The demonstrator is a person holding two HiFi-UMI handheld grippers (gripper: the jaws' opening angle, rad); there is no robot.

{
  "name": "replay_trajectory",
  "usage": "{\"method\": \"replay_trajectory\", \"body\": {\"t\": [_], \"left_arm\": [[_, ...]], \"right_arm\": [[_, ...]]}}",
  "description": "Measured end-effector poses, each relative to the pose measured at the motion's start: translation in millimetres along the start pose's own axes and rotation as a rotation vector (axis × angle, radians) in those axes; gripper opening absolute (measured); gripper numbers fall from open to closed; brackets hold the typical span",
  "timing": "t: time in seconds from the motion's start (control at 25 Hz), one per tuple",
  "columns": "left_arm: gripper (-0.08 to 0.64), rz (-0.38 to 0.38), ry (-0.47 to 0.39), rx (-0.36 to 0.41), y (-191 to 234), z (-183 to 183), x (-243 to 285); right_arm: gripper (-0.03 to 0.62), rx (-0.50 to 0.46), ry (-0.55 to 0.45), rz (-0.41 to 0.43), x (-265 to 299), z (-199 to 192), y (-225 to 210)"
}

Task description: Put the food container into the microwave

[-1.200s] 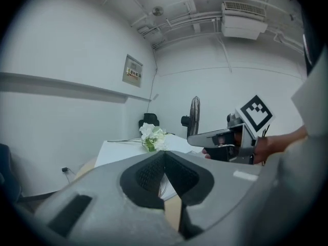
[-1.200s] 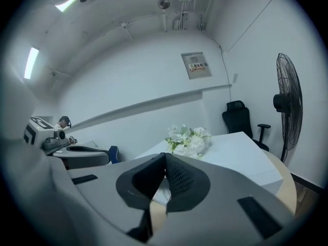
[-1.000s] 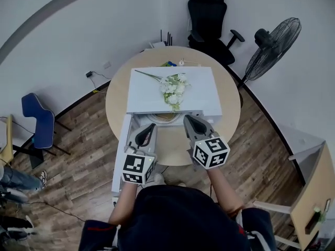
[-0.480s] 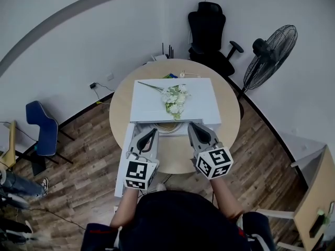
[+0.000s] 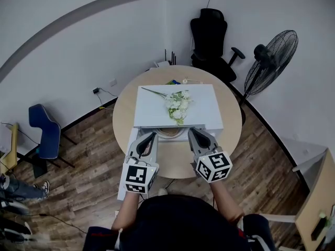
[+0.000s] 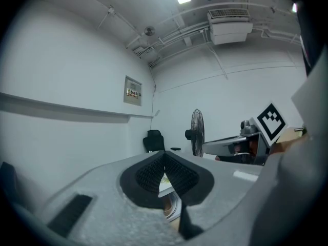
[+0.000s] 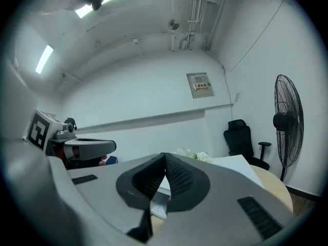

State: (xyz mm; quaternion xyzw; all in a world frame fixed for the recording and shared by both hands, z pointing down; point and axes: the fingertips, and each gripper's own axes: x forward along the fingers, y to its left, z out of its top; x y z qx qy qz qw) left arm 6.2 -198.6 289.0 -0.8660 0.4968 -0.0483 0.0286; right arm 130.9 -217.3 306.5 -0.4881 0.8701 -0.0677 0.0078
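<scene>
A white microwave (image 5: pixel 175 106) stands on a round wooden table (image 5: pixel 230 124), with white flowers (image 5: pixel 178 102) lying on top of it. Its door (image 5: pixel 127 158) hangs open at the left. Inside the opening shows a round, light-rimmed thing (image 5: pixel 168 133); I cannot tell whether it is the food container or the turntable. My left gripper (image 5: pixel 148 137) and right gripper (image 5: pixel 194 133) hover side by side just before the opening, both shut with nothing between the pads. In the left gripper view the shut gripper (image 6: pixel 164 155) hides most of the round thing (image 6: pixel 173 209). The right gripper view shows its gripper (image 7: pixel 164 158) shut and pointing level.
A black office chair (image 5: pixel 209 35) and a standing fan (image 5: pixel 272 51) stand behind the table at the right. A blue chair (image 5: pixel 44 132) is on the wood floor at the left. Cables lie along the wall behind the table.
Both grippers have risen a little in front of the open microwave and stay shut. The head camera has drawn back, so the table sits lower in the picture.
</scene>
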Motion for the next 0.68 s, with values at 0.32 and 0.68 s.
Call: {"method": "replay_trajectory", "body": {"t": [0.32,0.68], "left_arm": [[0.015,0.006,-0.004,0.001,1.8,1.5,-1.4],[0.015,0.014,-0.005,0.008,2.4,1.6,-2.2]], "right_arm": [[0.011,0.006,0.003,0.006,3.8,-0.7,5.3],[0.011,0.005,-0.007,0.017,5.6,3.6,11.0]]}}
